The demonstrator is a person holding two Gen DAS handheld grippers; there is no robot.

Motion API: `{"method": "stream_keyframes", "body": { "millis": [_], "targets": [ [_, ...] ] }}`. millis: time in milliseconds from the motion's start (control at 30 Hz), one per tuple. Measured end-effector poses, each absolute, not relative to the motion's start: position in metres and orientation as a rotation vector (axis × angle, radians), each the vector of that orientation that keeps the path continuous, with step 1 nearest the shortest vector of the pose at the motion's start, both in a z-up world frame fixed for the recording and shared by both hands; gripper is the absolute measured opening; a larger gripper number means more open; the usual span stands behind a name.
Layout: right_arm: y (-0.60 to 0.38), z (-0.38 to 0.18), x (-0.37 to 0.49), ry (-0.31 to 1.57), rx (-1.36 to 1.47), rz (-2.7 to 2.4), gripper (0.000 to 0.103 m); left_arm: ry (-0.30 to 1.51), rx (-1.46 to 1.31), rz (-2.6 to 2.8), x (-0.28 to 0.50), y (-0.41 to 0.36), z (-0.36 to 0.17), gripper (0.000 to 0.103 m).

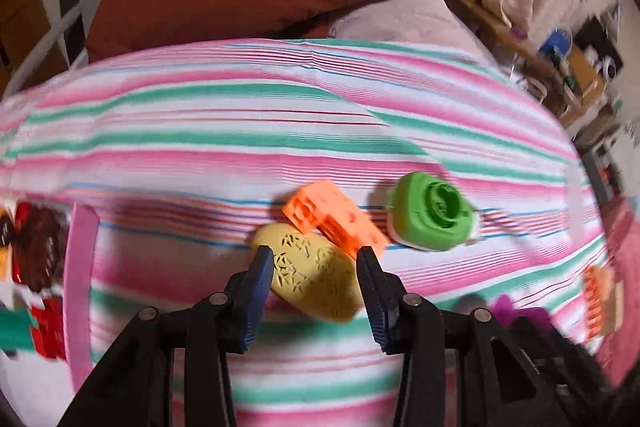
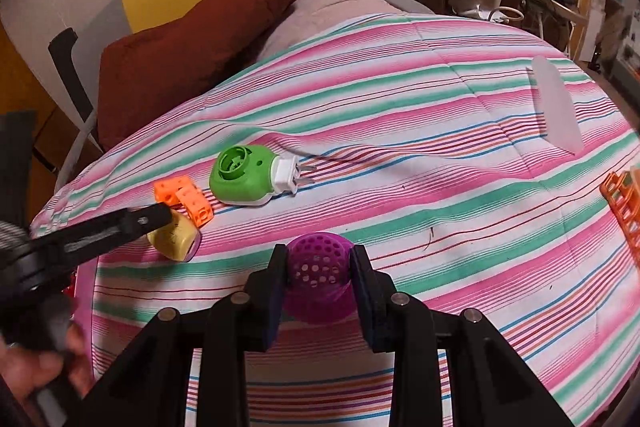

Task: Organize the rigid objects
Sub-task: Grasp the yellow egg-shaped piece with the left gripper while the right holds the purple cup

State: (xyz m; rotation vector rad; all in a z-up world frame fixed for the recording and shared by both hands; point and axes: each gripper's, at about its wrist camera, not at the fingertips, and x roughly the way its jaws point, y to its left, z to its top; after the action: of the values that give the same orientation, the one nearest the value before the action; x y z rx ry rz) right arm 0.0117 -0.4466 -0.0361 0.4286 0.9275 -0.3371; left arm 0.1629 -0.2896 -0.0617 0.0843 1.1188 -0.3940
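Observation:
On the striped bedspread [image 1: 240,131] lie a yellow oval perforated case [image 1: 312,275], an orange block [image 1: 336,217] touching it, and a green plug-in device [image 1: 430,217]. My left gripper [image 1: 316,259] is open, its blue pads either side of the yellow case. In the right wrist view the left gripper's arm [image 2: 92,231] reaches over the yellow case [image 2: 176,237], next to the orange block [image 2: 186,197] and the green plug-in device [image 2: 244,175]. My right gripper [image 2: 320,255] is shut on a purple perforated ball [image 2: 320,275] above the bedspread.
A pink tray edge [image 1: 82,287] with red items lies at the left. An orange basket [image 2: 624,211] sits at the right edge. A translucent white lid [image 2: 556,111] lies far right. A rust-brown pillow [image 2: 192,55] is at the head of the bed.

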Motion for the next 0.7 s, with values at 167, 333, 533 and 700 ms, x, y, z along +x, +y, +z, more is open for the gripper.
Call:
{"method": "stream_keyframes", "body": {
  "millis": [167, 333, 533, 700],
  "targets": [
    [-0.446, -0.033, 0.01, 0.908, 0.441, -0.325, 0.032, 1.131, 0.101, -0.443, 0.158, -0.261, -0.066, 0.046],
    [-0.443, -0.031, 0.011, 0.903, 0.435, -0.314, 0.032, 1.122, 0.048, -0.453, 0.152, -0.241, -0.058, 0.046],
    [-0.446, -0.033, 0.009, 0.909, 0.438, -0.326, 0.032, 1.065, 0.205, -0.469, 0.149, -0.268, -0.066, 0.046],
    [-0.452, -0.034, 0.008, 0.909, 0.456, -0.34, 0.032, 1.027, 0.19, -0.492, 0.139, -0.262, -0.078, 0.042]
  ]
}}
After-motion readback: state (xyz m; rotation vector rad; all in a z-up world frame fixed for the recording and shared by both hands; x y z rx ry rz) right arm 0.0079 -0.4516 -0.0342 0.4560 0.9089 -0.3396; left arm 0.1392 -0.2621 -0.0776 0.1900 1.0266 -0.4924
